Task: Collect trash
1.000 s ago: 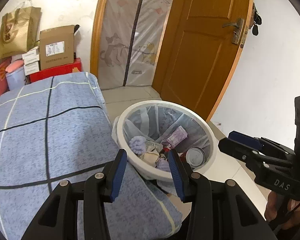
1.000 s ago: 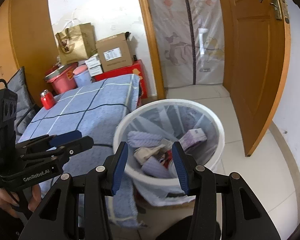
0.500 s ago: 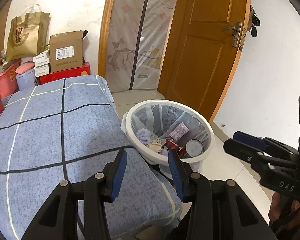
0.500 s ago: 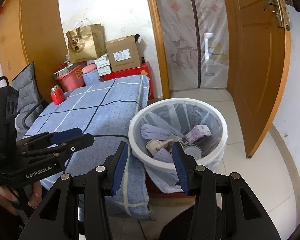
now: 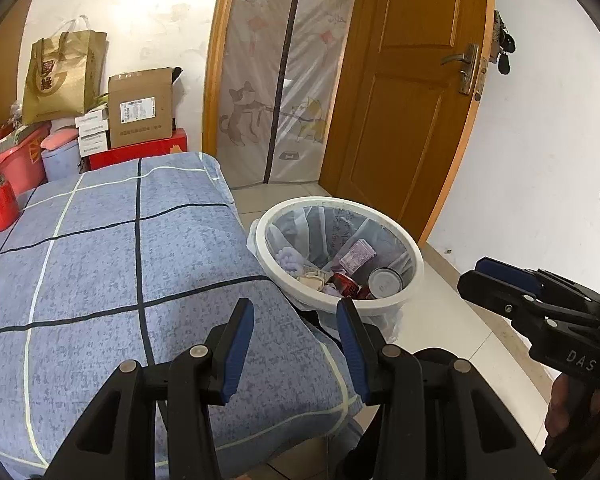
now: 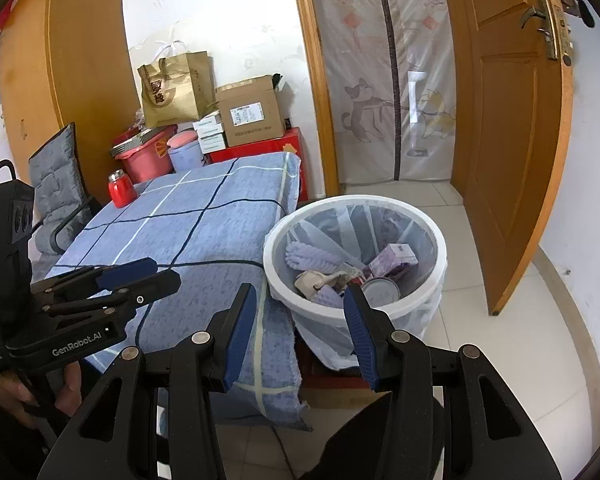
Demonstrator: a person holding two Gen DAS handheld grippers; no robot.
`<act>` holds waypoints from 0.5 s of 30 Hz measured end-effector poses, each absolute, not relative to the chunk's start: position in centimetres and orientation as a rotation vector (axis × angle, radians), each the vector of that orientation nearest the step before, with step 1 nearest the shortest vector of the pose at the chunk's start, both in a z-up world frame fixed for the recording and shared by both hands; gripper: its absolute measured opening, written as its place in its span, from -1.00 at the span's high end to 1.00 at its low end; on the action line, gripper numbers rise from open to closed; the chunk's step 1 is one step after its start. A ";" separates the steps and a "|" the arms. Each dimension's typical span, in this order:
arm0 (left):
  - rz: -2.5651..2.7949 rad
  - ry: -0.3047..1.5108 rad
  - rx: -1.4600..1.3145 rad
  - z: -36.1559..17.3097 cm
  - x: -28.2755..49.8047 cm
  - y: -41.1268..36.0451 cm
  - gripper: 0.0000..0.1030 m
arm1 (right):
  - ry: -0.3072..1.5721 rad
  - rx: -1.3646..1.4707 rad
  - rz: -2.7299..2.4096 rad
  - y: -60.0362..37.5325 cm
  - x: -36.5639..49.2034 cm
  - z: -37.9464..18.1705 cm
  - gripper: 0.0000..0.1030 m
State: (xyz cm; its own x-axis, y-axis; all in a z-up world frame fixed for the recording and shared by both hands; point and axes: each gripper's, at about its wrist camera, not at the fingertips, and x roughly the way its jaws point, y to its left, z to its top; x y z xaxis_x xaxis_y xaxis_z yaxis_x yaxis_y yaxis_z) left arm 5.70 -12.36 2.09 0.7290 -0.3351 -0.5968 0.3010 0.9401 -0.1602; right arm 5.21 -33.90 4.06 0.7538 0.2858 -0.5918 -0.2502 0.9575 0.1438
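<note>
White bin [image 6: 439,280] — lined with a clear bag, standing on the floor against the blue-covered table's [image 5: 100,260] corner to catch cleared trash, already holding can, carton and scraps; left gripper [image 5: 296,344] and right gripper [image 6: 300,332] — both spread, empty.

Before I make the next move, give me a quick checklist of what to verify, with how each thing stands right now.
1. Left claw empty and open: ok, nothing between its blue pads.
2. Right claw empty and open: ok, nothing between its pads.
3. Trash bin upright beside the table: ok.
4. Liner bag over the bin rim: ok, it drapes outside.
5. Trash already inside: ok, a can, a purple box and crumpled paper lie in it.
6. Blue checked tablecloth free of trash: cannot tell; only a red jar shows, and the near edge is hidden.
</note>
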 end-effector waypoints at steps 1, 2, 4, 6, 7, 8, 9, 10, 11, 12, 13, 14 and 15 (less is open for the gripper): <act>-0.346 0.666 -0.052 2.1 5.5 -12.3 0.17 | 0.656 0.057 0.292 -33.9 5.2 4.0 0.09; -0.345 0.665 -0.052 2.1 5.5 -12.2 0.17 | 0.657 0.058 0.293 -33.9 5.1 4.0 0.09; -0.347 0.665 -0.053 2.2 5.4 -12.2 0.17 | 0.658 0.057 0.293 -33.8 5.0 4.0 0.09; -0.345 0.663 -0.050 2.2 5.2 -12.2 0.17 | 0.658 0.057 0.296 -33.8 4.9 4.0 0.09; -0.346 0.664 -0.050 2.2 5.3 -12.2 0.17 | 0.658 0.056 0.297 -33.8 4.8 4.0 0.09; -0.348 0.664 -0.050 2.2 5.3 -12.2 0.17 | 0.659 0.055 0.297 -33.8 4.8 4.0 0.09; -0.349 0.664 -0.049 2.2 5.3 -12.3 0.17 | 0.660 0.054 0.297 -33.8 4.8 4.0 0.09; -0.349 0.664 -0.049 2.2 5.3 -12.3 0.17 | 0.661 0.053 0.297 -33.8 4.8 3.9 0.09; -0.350 0.665 -0.048 2.2 5.3 -12.3 0.17 | 0.661 0.052 0.297 -33.8 4.8 3.9 0.09; -0.352 0.664 -0.048 2.2 5.2 -12.3 0.17 | 0.661 0.052 0.298 -33.8 4.8 3.9 0.09; -0.353 0.665 -0.049 2.2 5.2 -12.3 0.17 | 0.662 0.052 0.298 -33.7 4.8 3.9 0.09; -0.356 0.665 -0.050 2.2 5.2 -12.4 0.17 | 0.663 0.052 0.297 -33.7 4.8 3.9 0.09; -0.358 0.666 -0.052 2.2 5.2 -12.4 0.17 | 0.664 0.052 0.297 -33.7 4.8 3.9 0.09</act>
